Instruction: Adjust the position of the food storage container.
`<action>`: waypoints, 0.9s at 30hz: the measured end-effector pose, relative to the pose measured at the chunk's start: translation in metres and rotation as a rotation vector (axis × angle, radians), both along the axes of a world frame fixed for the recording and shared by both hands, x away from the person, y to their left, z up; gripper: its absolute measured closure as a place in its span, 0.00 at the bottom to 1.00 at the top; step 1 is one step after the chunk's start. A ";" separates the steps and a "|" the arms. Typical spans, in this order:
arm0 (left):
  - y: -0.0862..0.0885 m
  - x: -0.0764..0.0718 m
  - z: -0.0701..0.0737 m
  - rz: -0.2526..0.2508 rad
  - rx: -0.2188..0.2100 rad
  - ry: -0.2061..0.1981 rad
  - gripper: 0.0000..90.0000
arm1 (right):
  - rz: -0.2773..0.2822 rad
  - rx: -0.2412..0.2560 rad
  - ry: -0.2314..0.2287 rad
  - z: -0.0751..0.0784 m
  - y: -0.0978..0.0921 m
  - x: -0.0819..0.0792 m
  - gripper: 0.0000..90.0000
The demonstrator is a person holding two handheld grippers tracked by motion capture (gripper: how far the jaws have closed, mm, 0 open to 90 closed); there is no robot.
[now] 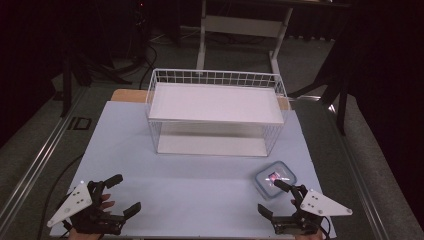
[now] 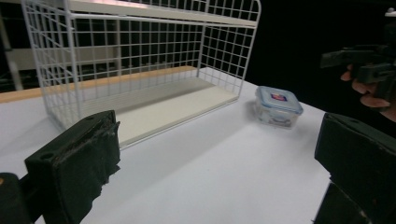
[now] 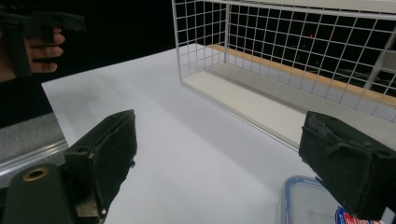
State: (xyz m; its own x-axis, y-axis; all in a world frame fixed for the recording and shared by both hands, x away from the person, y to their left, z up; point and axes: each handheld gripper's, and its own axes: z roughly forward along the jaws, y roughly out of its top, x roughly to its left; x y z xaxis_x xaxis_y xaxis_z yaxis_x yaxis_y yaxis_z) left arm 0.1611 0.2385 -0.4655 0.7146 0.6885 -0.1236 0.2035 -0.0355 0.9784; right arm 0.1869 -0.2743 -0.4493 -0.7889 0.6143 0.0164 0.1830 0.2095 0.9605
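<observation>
pale table (image 1: pixel 200 190), both grippers low, agape

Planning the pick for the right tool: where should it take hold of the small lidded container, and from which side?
Probably across two opposite side walls of the container, just under its blue-rimmed lid, coming from above. It sits flat, squarish and low, right by the open right tool.

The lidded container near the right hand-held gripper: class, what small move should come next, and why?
Probably ease the right hand-held gripper forward and down over the lidded container. Its jaws stand open with nothing between them, and the container sits just ahead, apart from the wire rack.
</observation>
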 end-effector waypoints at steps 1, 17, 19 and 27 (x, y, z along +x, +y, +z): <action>-0.001 0.000 0.000 -0.001 0.000 -0.003 0.01 | 0.001 -0.005 -0.001 0.001 0.001 -0.001 0.13; -0.007 0.009 -0.002 0.024 0.015 0.009 0.01 | -0.007 0.011 -0.051 0.026 0.010 0.016 0.13; -0.008 0.009 -0.003 0.018 0.030 0.010 0.01 | -0.033 0.036 -0.037 0.027 0.006 0.029 0.14; -0.014 0.008 -0.004 0.001 0.049 0.004 0.01 | -0.089 0.001 0.003 0.016 -0.011 0.059 0.16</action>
